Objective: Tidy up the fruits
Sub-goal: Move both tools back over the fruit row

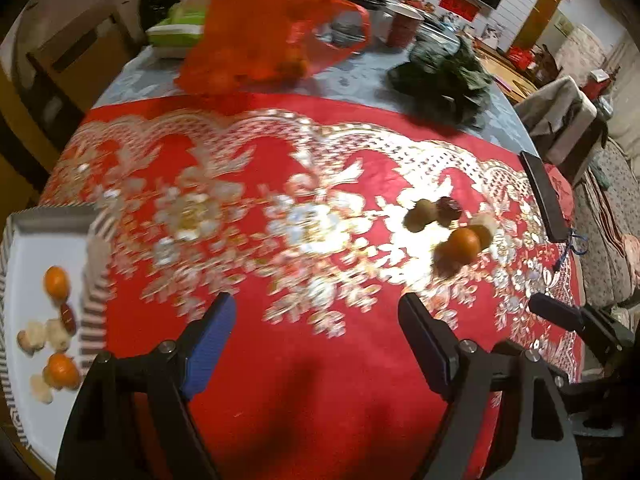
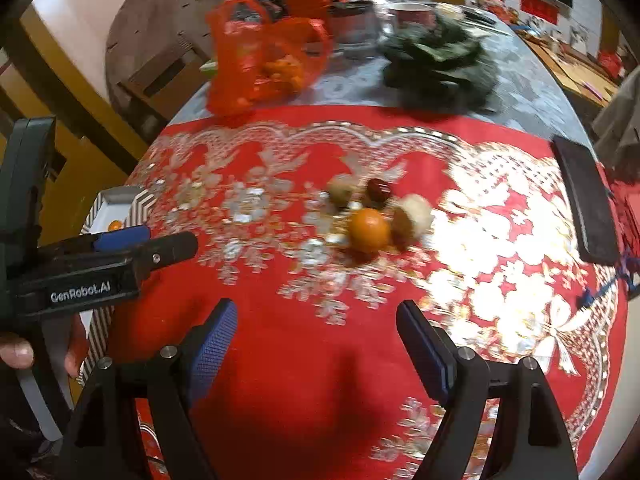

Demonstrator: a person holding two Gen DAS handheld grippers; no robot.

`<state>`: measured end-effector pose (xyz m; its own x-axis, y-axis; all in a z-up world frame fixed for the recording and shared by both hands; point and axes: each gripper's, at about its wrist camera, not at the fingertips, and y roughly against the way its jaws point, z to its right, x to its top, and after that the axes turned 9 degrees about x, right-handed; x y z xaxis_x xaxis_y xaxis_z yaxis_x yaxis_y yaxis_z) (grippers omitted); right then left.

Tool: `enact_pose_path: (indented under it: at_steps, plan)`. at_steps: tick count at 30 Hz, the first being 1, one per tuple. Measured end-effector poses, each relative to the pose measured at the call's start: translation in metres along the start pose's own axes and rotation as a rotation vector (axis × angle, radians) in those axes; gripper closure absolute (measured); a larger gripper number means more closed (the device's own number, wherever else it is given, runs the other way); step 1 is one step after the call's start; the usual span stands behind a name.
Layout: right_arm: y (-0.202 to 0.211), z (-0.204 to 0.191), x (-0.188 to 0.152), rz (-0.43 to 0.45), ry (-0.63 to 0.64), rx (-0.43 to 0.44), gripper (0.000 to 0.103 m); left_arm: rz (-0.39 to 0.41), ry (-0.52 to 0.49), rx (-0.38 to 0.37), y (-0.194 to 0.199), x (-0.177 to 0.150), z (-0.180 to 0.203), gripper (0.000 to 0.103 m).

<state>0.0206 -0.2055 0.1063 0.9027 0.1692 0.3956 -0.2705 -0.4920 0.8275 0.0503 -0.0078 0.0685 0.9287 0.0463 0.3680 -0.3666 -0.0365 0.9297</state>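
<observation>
On the red and gold cloth [image 1: 320, 380] lies a small cluster of fruit: a kiwi [image 1: 418, 216], a dark red date [image 1: 448, 210], an orange [image 1: 464, 245] and a pale round fruit [image 1: 485, 227]. The right wrist view shows the same kiwi [image 2: 342, 192], date [image 2: 378, 190], orange [image 2: 369, 229] and pale fruit [image 2: 412, 216]. A white tray with a striped rim [image 1: 94, 320] at the left holds two oranges, a date and pale pieces. My left gripper [image 1: 318, 320] is open and empty. My right gripper [image 2: 316, 328] is open and empty too, short of the cluster.
A red plastic bag [image 2: 256, 60] with oranges and dark leafy greens [image 2: 436, 60] sit at the back of the table. A long black flat object [image 2: 584, 200] lies by the right edge. A hand [image 2: 16, 354] holds the left gripper [image 2: 160, 242] over the tray's corner [image 2: 116, 200].
</observation>
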Motion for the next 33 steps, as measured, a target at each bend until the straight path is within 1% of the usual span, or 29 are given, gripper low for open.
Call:
enact_pose_path:
  at_steps: [3, 6, 9, 15, 17, 20, 22, 23, 25, 26, 27, 28, 29, 30, 32, 33]
  plan:
    - [0.005, 0.012, -0.001, 0.007, -0.019, -0.002, 0.017, -0.015, -0.033, -0.026, -0.011, 0.01, 0.018, 0.021]
    - [0.008, 0.021, -0.002, 0.008, -0.027, -0.005, 0.017, -0.018, -0.065, -0.033, -0.022, 0.022, 0.035, 0.021]
    - [0.01, 0.029, -0.003, 0.006, -0.036, -0.006, 0.017, -0.03, -0.063, -0.072, -0.033, 0.035, 0.045, 0.021]
    - [0.011, 0.041, -0.002, 0.003, -0.052, -0.001, 0.017, -0.04, -0.087, -0.069, -0.055, 0.056, 0.068, 0.021]
    - [0.01, 0.046, 0.0, 0.003, -0.058, -0.002, 0.017, -0.038, -0.098, -0.069, -0.06, 0.061, 0.074, 0.023]
    - [0.009, 0.051, 0.003, 0.002, -0.063, 0.0, 0.017, -0.044, -0.117, -0.069, -0.067, 0.064, 0.081, 0.03]
    - [0.007, 0.054, 0.006, 0.001, -0.064, 0.002, 0.017, -0.052, -0.134, -0.063, -0.071, 0.064, 0.085, 0.036]
    - [0.007, 0.055, 0.006, 0.002, -0.065, 0.002, 0.017, -0.055, -0.142, -0.06, -0.073, 0.064, 0.087, 0.037]
    - [0.006, 0.058, 0.009, 0.002, -0.066, 0.007, 0.017, -0.057, -0.146, -0.054, -0.075, 0.063, 0.088, 0.046]
    - [0.005, 0.059, 0.01, 0.003, -0.067, 0.009, 0.017, -0.059, -0.144, -0.064, -0.077, 0.064, 0.088, 0.048]
    - [0.004, 0.06, 0.011, 0.004, -0.065, 0.011, 0.017, -0.061, -0.142, -0.076, -0.078, 0.064, 0.088, 0.053]
    - [0.004, 0.061, 0.013, 0.007, -0.059, 0.011, 0.018, -0.061, -0.144, -0.081, -0.078, 0.064, 0.088, 0.062]
    - [0.003, 0.061, 0.016, 0.012, -0.052, 0.008, 0.018, -0.059, -0.151, -0.087, -0.078, 0.064, 0.09, 0.067]
    - [0.002, 0.062, 0.018, 0.017, -0.045, 0.004, 0.018, -0.061, -0.162, -0.09, -0.079, 0.064, 0.091, 0.079]
    - [0.0, 0.065, 0.025, 0.027, -0.038, 0.003, 0.021, -0.053, -0.176, -0.098, -0.079, 0.062, 0.092, 0.078]
    - [-0.002, 0.066, 0.029, 0.026, -0.029, 0.001, 0.025, -0.049, -0.181, -0.104, -0.078, 0.061, 0.091, 0.078]
